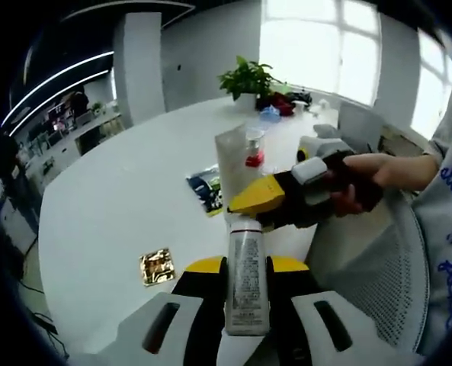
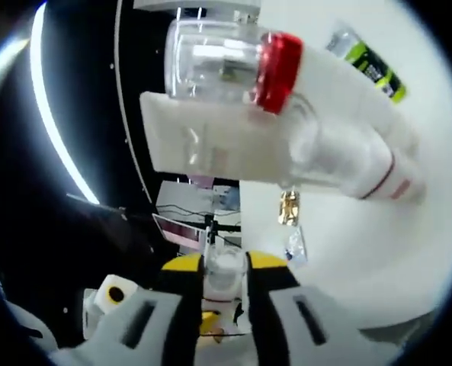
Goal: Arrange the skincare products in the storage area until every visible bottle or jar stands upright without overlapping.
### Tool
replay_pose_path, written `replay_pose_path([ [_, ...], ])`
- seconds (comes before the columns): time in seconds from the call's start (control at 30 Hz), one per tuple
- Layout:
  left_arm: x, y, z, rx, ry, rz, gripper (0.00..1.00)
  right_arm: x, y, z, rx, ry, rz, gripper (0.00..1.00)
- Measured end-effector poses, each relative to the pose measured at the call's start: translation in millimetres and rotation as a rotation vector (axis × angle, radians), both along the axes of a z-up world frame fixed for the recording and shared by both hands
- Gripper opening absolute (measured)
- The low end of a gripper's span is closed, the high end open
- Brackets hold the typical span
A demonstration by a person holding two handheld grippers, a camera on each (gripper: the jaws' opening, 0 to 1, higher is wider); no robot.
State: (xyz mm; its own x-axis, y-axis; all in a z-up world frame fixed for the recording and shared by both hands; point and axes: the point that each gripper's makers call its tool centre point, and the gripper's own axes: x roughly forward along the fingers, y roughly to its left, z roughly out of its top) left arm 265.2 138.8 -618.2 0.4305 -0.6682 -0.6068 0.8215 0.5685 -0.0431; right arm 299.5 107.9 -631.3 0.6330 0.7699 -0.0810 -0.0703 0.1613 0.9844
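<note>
Left gripper view: your left gripper [image 1: 248, 268] clamps the white tube [image 1: 248, 278], right gripper [image 1: 265, 200] grips its cap; next, stand it upright.

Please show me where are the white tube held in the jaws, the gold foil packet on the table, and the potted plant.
white tube [image 1: 248, 282]: left gripper view, on its printed label.
gold foil packet [image 1: 156, 267]: left gripper view, on its shiny middle.
potted plant [image 1: 248, 76]: left gripper view, on the green leaves.
</note>
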Motion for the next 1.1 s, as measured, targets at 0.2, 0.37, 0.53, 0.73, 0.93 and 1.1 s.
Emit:
replay_pose_path([
  [0.2, 0.6, -3.0, -1.2, 0.010, -0.017, -0.006, 0.17, 2.7, -2.5, 9.8, -0.023, -0.056, -0.029, 0.19],
  [0.37, 2.3, -3.8, -3.8, 0.033, -0.033, -0.008, 0.17, 4.4, -2.6, 19.0, -0.110, -0.157, -0.029, 0.19],
  [0.53, 4.9, -3.1, -7.2, 0.061, -0.042, -0.014, 0.17, 4.2, 1.3, 29.7, -0.211, -0.269, -0.010, 0.19],
  [0.73, 8.6, -3.4, -14.1, 0.084, -0.045, -0.020, 0.17, 2.2, 7.3, 36.4, -0.329, -0.389, 0.032, 0.18],
  [0.93, 9.4, -2.8, -18.8, 0.084, -0.034, -0.016, 0.18, -2.5, 16.8, 45.2, -0.460, -0.549, 0.109, 0.18],
  [1.1, 9.9, -3.0, -21.0, 0.094, -0.030, -0.020, 0.19, -7.1, 26.7, 49.0, -0.599, -0.704, 0.193, 0.18],
])
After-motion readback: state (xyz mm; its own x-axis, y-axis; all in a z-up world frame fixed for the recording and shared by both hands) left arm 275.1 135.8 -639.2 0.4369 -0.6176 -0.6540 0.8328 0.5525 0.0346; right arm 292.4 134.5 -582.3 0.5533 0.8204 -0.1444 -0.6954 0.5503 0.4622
